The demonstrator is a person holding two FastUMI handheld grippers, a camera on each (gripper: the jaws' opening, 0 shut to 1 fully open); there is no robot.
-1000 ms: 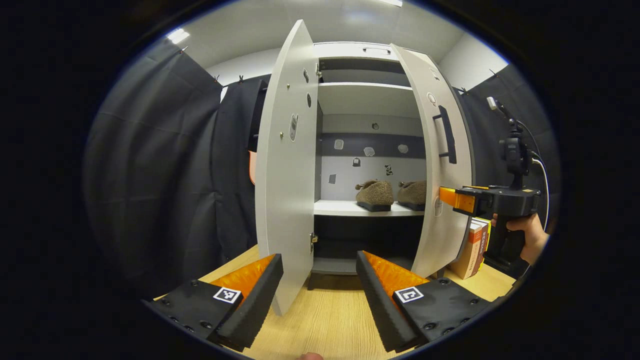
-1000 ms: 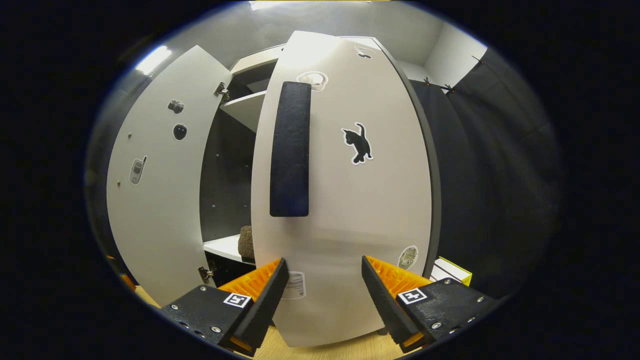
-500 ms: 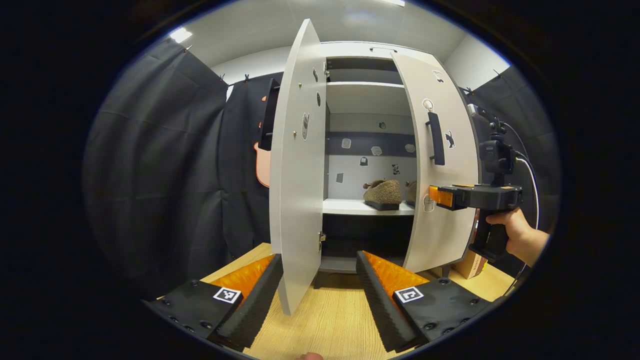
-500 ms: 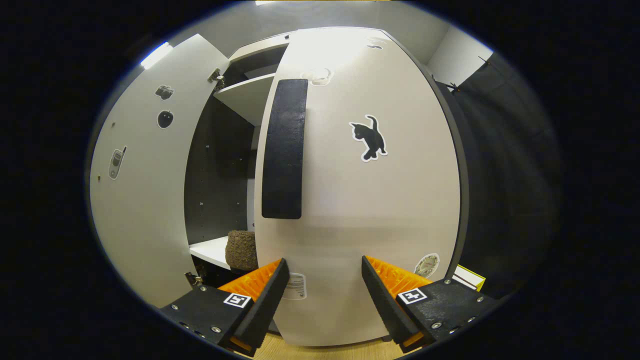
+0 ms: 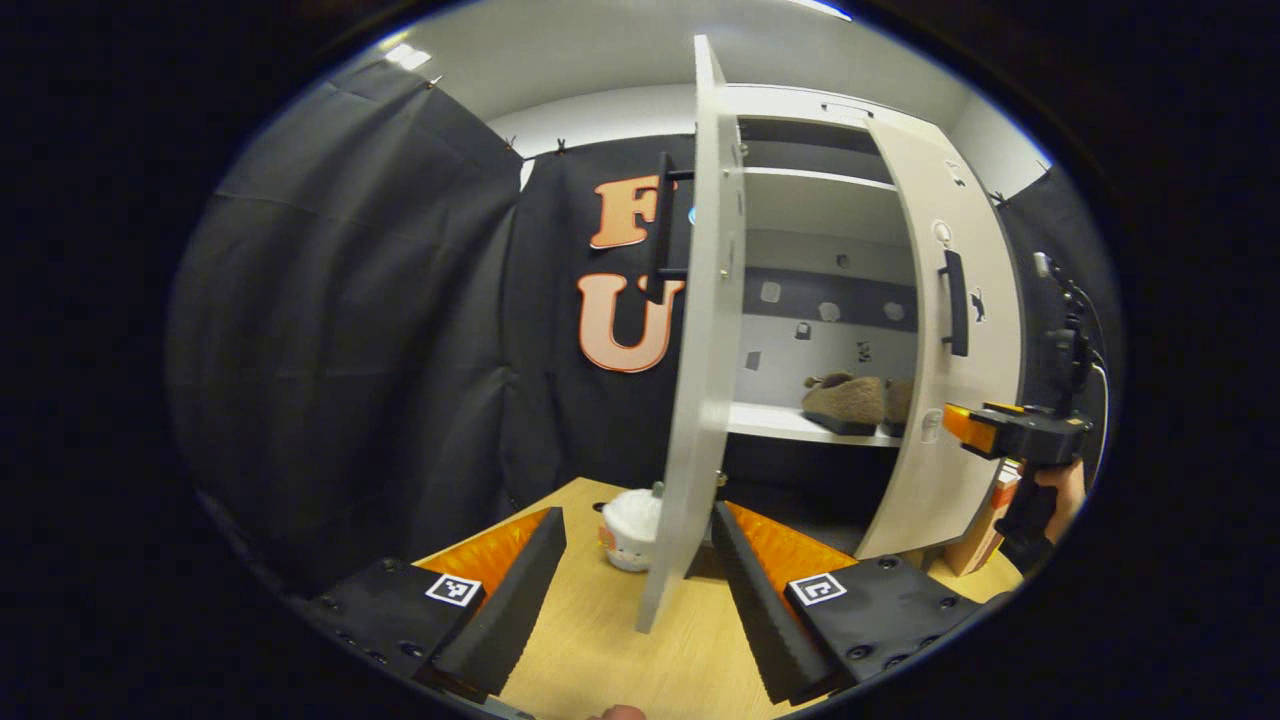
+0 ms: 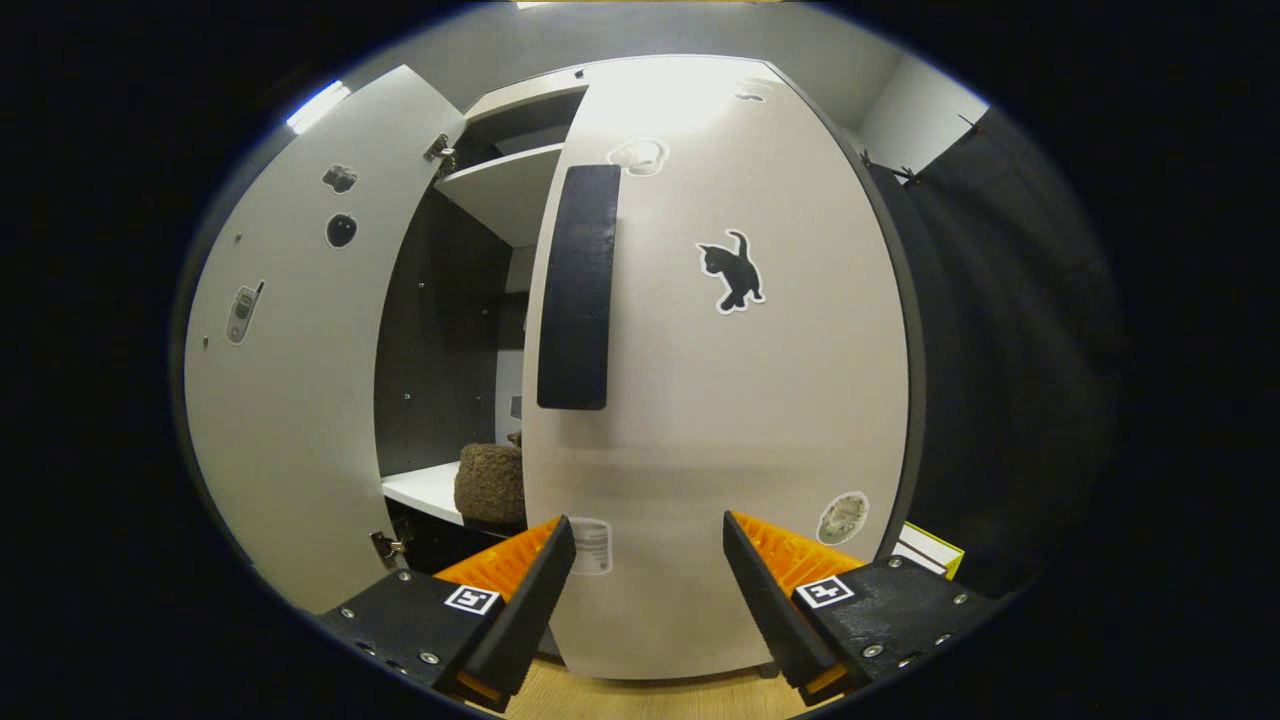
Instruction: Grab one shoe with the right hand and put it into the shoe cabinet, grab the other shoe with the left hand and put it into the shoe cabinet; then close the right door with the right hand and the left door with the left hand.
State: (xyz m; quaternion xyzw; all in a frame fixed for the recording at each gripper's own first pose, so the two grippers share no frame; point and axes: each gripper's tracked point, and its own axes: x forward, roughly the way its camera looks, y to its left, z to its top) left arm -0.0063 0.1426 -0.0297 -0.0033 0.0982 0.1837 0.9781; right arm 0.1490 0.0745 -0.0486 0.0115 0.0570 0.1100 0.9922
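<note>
The white shoe cabinet (image 5: 820,100) stands on the table with both doors partly open. Two brown fuzzy shoes (image 5: 845,398) rest side by side on its middle shelf; one shoe (image 6: 490,482) peeks past the door edge in the right gripper view. The left door (image 5: 695,380) is seen edge-on, its lower edge between the fingers of my open left gripper (image 5: 640,590). The right door (image 6: 740,420), with a black handle (image 6: 577,290) and a cat sticker, stands just ahead of my open right gripper (image 6: 645,590). The right gripper (image 5: 958,422), held by a hand, has its tips at that door's face.
A small white cup (image 5: 630,520) sits on the wooden table (image 5: 590,650) left of the cabinet. A book-like box (image 5: 975,535) leans at the cabinet's right side, a yellow-edged box (image 6: 925,550) beside the right door. Black cloth surrounds the booth.
The left gripper's view has shifted leftward, so the left door now shows edge-on between its fingers. The right door has swung further toward shut, hiding more of the shoes.
</note>
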